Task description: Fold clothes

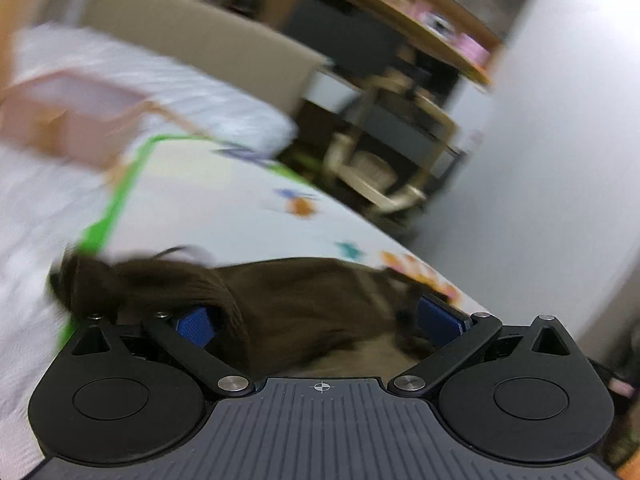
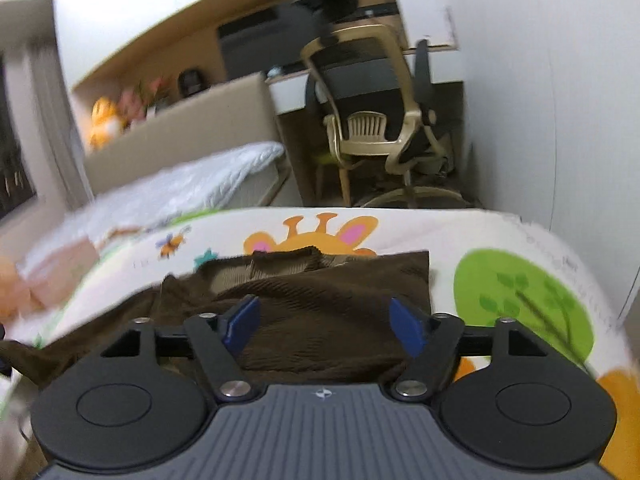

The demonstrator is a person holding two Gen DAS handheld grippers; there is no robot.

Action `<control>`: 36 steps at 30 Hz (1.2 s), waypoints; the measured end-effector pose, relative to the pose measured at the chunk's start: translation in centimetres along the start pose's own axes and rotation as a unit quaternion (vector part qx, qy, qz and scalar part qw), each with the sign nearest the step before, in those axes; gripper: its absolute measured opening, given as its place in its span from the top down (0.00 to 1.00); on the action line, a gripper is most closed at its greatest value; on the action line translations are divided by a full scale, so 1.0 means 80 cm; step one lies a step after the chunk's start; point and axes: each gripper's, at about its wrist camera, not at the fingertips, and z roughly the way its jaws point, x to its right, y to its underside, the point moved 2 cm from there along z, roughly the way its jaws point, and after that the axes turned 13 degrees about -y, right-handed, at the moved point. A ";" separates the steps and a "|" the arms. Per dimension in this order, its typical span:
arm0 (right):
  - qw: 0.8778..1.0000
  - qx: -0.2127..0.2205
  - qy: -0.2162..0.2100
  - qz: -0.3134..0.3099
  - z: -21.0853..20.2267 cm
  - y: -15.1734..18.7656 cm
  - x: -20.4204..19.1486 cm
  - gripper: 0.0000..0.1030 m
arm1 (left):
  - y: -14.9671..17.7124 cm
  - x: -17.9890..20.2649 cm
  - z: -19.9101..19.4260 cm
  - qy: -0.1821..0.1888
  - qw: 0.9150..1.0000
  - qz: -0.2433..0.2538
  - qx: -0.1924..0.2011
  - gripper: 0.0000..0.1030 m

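Note:
A dark brown corduroy garment (image 2: 320,308) lies on a white mat with cartoon animals (image 2: 460,236). In the right wrist view my right gripper (image 2: 324,324) is open just above the garment, its blue pads (image 2: 406,330) wide apart and holding nothing. In the left wrist view the same brown garment (image 1: 304,300) lies bunched between and over the blue pads (image 1: 196,326) of my left gripper (image 1: 316,320), which stands wide open. Part of the left pad is hidden by a fold of cloth. The view is motion-blurred.
A pink folded item (image 1: 68,120) lies on the white quilted bed (image 1: 180,80) to the left. A beige office chair (image 2: 372,120) and a desk stand beyond the mat. A white wall (image 2: 552,100) runs along the right side.

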 end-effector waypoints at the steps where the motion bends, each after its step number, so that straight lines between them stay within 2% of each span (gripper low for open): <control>1: 1.000 0.006 -0.009 0.008 0.000 0.004 0.003 0.17 | -0.006 0.017 0.004 0.014 1.000 0.016 -0.010 0.00; 6: 0.998 0.021 -0.053 0.007 0.002 0.022 0.006 0.02 | -0.015 0.098 0.062 0.056 0.993 0.067 -0.077 0.00; 9: 0.997 0.032 -0.067 0.017 -0.002 0.026 0.013 0.00 | -0.002 0.142 0.106 0.045 0.988 0.112 -0.091 0.00; 13: 0.995 0.044 -0.071 0.048 -0.006 0.025 0.028 0.00 | 0.013 0.173 0.158 0.012 0.986 0.140 -0.095 0.02; 17: 0.994 0.049 -0.068 0.066 -0.007 0.026 0.034 0.00 | 0.028 0.185 0.174 -0.001 0.983 0.159 -0.089 0.08; 19: 0.994 0.046 -0.065 0.069 -0.005 0.027 0.035 0.00 | 0.031 0.188 0.168 -0.008 0.981 0.177 -0.075 0.17; 21: 0.995 0.044 -0.061 0.072 -0.003 0.028 0.036 0.00 | 0.020 0.179 0.154 -0.024 0.983 0.176 -0.053 0.24; 25: 0.995 0.039 -0.057 0.073 -0.001 0.031 0.037 0.00 | -0.017 0.126 0.116 -0.092 0.984 0.151 0.005 0.10; 28: 0.995 0.034 -0.054 0.072 0.002 0.032 0.037 0.00 | -0.046 0.068 0.102 -0.164 0.976 0.141 0.036 0.09; 31: 0.996 0.030 -0.051 0.068 0.005 0.033 0.035 0.00 | -0.074 0.004 0.091 -0.236 0.966 0.100 0.040 0.09; 33: 0.996 0.028 -0.049 0.066 0.007 0.034 0.034 0.00 | -0.083 -0.022 0.079 -0.234 0.969 0.078 0.029 0.09; 36: 0.996 0.026 -0.049 0.066 0.007 0.034 0.034 0.00 | -0.077 -0.014 0.063 -0.190 0.977 0.097 0.016 0.09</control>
